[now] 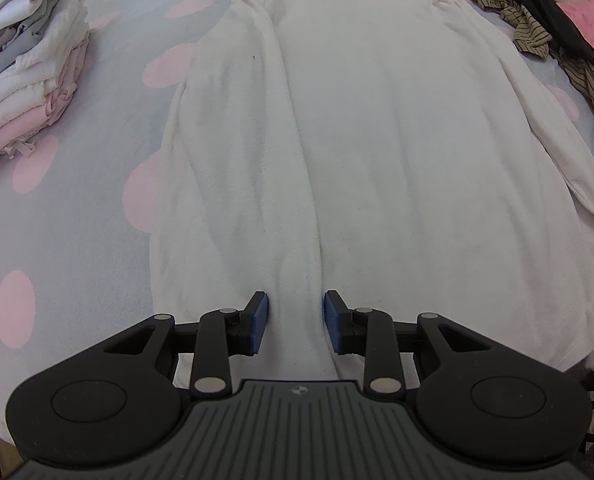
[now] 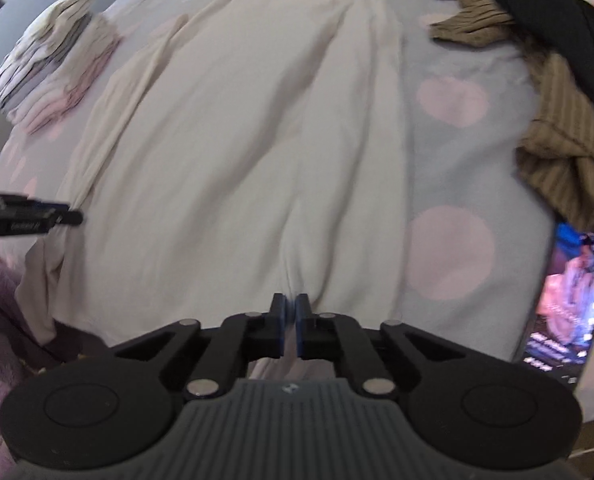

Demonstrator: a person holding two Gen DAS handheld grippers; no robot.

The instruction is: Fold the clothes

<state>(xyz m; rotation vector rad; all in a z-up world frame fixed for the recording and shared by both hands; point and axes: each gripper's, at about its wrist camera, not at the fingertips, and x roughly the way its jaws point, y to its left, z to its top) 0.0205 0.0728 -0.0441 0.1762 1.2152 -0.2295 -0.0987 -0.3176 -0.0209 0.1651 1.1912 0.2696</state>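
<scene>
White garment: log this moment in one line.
white garment flat on bed | left tongs straddle hem ridge | right tongs shut on hem

— What is crowding the bed (image 1: 77,216)?
— A stack of folded clothes (image 1: 25,80) is occupying the far left, and a striped garment (image 2: 557,136) with a black one (image 2: 557,28) is sprawling along the right.
— Any open room?
— Bare dotted sheet is lying open on both sides of the white garment (image 1: 377,140); a phone (image 2: 569,304) is blocking the near right edge.
</scene>
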